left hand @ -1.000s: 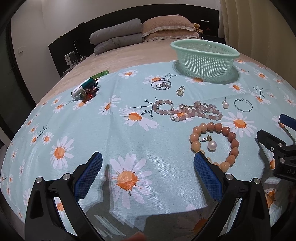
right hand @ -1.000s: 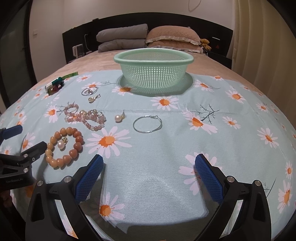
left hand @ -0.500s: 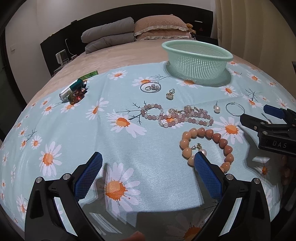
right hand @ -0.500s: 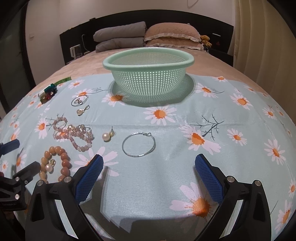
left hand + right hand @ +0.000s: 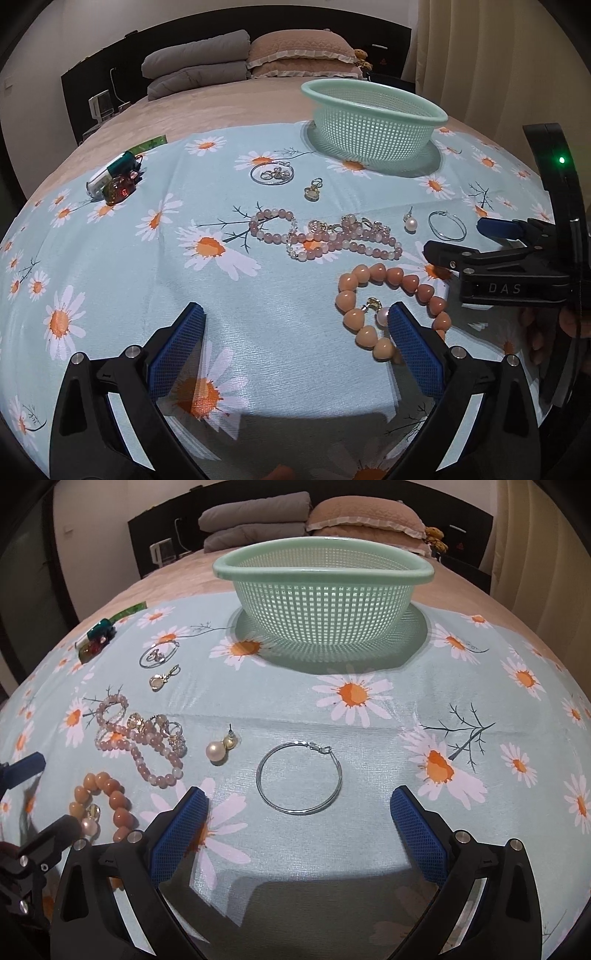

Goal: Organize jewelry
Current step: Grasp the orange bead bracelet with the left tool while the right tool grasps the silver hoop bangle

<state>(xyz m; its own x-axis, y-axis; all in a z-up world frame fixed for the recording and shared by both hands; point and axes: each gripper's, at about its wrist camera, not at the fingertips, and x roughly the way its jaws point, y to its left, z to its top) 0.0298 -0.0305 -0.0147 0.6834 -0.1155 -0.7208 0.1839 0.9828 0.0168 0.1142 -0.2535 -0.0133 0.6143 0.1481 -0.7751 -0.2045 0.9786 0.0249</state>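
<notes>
Jewelry lies on a daisy-print cloth (image 5: 122, 280) on a bed. A silver hoop earring (image 5: 299, 777) lies just ahead of my open, empty right gripper (image 5: 298, 814); a pearl earring (image 5: 218, 751) is to its left. My left gripper (image 5: 293, 330) is open and empty; its right finger is beside an orange bead bracelet (image 5: 391, 306) with a pearl earring (image 5: 380, 314) inside it. Pink bead bracelets (image 5: 325, 238) lie beyond. A green mesh basket (image 5: 321, 594) stands at the back. The right gripper also shows in the left wrist view (image 5: 465, 240).
A ring hoop with small rings (image 5: 272, 173) and a gold charm (image 5: 313, 190) lie near the basket. Small bottles and a red item (image 5: 114, 179) sit at the far left. Pillows (image 5: 243, 59) and a headboard are behind. A curtain (image 5: 498, 74) hangs at the right.
Both grippers have moved forward over the cloth. The right gripper has come close to the silver hoop; the left has neared the orange bracelet. Both stay open.
</notes>
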